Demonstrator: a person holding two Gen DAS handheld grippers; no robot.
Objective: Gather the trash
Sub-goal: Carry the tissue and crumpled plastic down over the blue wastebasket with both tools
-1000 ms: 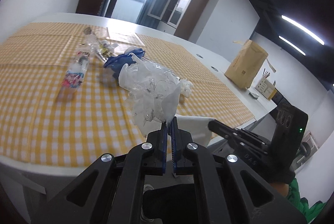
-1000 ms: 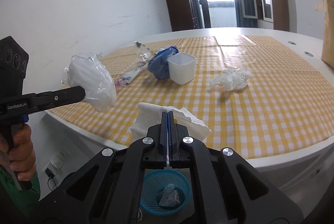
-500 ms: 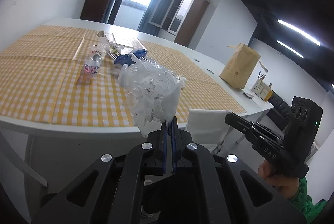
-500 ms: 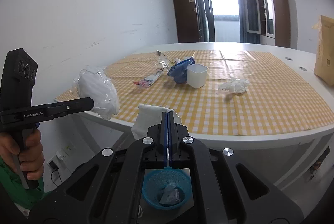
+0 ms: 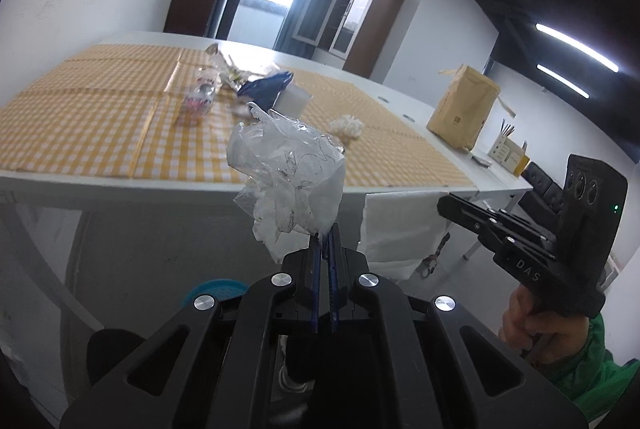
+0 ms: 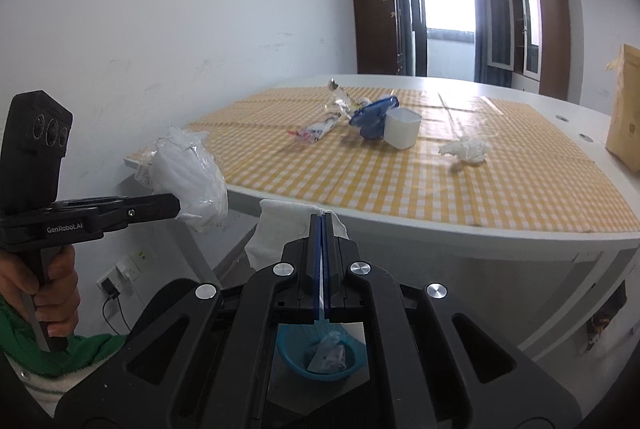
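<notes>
My left gripper is shut on a crumpled clear plastic bag with white stuff inside, held in the air off the table's near edge. The right wrist view shows the same bag at the tip of the left gripper. My right gripper is shut on a white paper napkin that hangs from its tips. On the floor below sits a blue basket with a wrapper in it. A plastic bottle, blue wrapper, white cup and crumpled tissue lie on the table.
The white table carries a yellow checked cloth, its edge just ahead of both grippers. A brown paper bag stands at its far right. A wall with a socket is to the left. Hands in green sleeves hold both grippers.
Both grippers have drawn back off the table with the bag and the napkin still held. The table edge now lies ahead of them, with the floor basket below.
</notes>
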